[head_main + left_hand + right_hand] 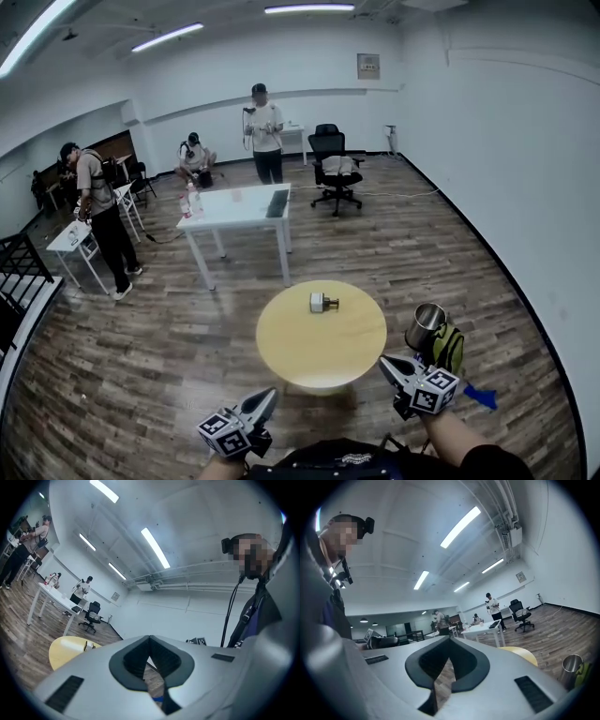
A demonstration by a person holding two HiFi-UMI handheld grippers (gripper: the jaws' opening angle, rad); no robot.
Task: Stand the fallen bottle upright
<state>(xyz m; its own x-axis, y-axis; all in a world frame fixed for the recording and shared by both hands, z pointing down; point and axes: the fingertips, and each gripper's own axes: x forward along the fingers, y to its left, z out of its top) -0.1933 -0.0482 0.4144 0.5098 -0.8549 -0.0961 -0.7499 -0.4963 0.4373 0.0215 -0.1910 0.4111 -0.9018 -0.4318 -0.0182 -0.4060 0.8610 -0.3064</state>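
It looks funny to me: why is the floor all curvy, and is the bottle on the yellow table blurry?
Head view: the wide lens bends the floor and walls; the bottle on the yellow table is tiny but sharp. Left gripper view and right gripper view: dark rounded corners, bright ceiling lights.

small bottle w/ a dark cap, lying on its side approx mid of the round yellow table
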